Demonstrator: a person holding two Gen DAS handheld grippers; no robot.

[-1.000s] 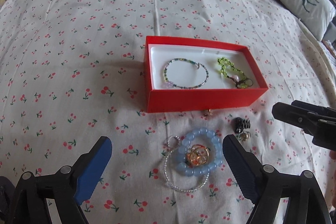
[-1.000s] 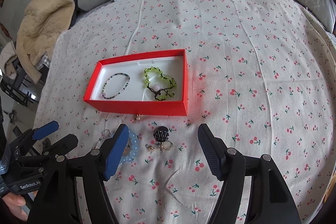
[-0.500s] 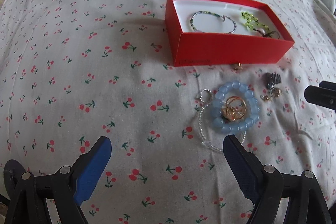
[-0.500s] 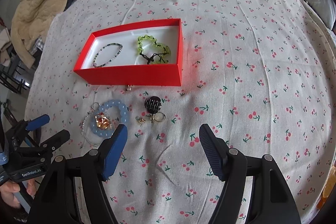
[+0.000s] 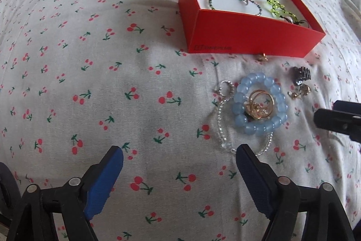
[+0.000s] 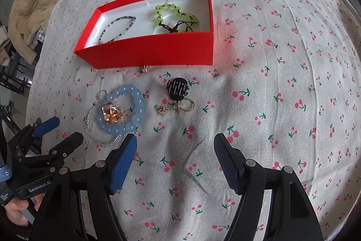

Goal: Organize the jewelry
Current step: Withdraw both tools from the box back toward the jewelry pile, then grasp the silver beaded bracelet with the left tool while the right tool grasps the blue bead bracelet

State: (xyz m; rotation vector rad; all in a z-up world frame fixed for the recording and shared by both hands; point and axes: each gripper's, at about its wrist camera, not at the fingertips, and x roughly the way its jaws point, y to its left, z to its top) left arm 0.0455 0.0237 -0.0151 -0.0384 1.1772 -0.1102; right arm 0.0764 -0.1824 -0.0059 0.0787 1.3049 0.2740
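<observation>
both hand-held grippers, left (image 5: 179, 169) and right (image 6: 175, 156), gape wide and empty, so you bring one low over the blue bead bracelet (image 6: 126, 112) lying on the bed before the red box (image 6: 153, 49).

- We see a cherry-print bed cover (image 6: 270, 87) carrying a red box (image 6: 155, 52).
- Just beside the box — a blue bead bracelet (image 6: 135, 105), black hair claw (image 6: 177, 88), gold ring (image 6: 188, 104).
</observation>
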